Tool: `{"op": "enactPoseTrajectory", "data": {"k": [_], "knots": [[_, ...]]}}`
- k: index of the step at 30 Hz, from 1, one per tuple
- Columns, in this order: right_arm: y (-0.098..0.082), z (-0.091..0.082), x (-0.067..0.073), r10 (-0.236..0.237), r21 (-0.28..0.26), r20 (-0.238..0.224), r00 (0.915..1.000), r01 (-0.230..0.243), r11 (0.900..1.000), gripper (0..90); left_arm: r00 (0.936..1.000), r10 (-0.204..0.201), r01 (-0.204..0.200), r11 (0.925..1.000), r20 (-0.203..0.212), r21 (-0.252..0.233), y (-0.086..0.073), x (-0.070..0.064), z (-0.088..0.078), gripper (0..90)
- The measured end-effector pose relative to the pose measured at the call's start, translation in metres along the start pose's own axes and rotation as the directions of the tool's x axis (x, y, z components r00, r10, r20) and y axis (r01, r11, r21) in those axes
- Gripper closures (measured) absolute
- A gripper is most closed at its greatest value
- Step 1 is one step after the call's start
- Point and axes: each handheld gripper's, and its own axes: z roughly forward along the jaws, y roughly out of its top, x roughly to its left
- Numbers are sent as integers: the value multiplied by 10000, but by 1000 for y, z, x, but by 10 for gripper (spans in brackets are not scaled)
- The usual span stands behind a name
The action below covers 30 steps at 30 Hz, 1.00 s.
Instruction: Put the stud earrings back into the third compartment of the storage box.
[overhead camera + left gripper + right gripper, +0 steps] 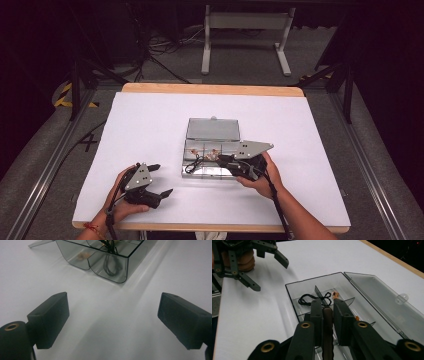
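High view overhead, facing forward; both tongs cameras low, close, sharing the clear box (105,262).

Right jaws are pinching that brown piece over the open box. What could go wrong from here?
1. The black cord trails from the brown piece into the clear box; lifting may snag it on a divider.
2. The left gripper is open, apart from the box, so a snag could drag it.
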Motion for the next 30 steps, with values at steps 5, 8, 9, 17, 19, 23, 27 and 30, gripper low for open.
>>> {"op": "enactPoseTrajectory", "data": {"k": [5,8,9,17,19,23,27,30], "knots": [[0,3,-5,110,11,120,9999,-110,9999,782,10000,10,-10,10000,-4,-1,0,0,0,112],[-1,6,-9,174,74,199,9997,-175,9998,782,10000,10,-10,10000,13,33,0,0,0,111],[-2,6,-10,232,76,220,9995,-233,9997,782,10000,13,-13,10000,20,43,0,0,0,111],[-7,13,-18,481,231,325,9983,-489,9985,782,10000,66,-66,9999,-34,86,0,-1,1,112],[-9,15,-20,502,347,357,9981,-515,9981,782,9999,111,-110,9999,-37,101,0,-1,1,113],[-14,19,-23,601,574,390,9974,-623,9964,781,9999,160,-159,9998,-51,132,1,-1,1,113],[-17,21,-24,615,706,360,9975,-639,9955,782,9999,144,-144,9998,-23,113,0,-2,1,113],[-19,22,-24,605,830,393,9974,-636,9945,781,9999,159,-159,9998,-31,127,1,-2,1,113]]}}
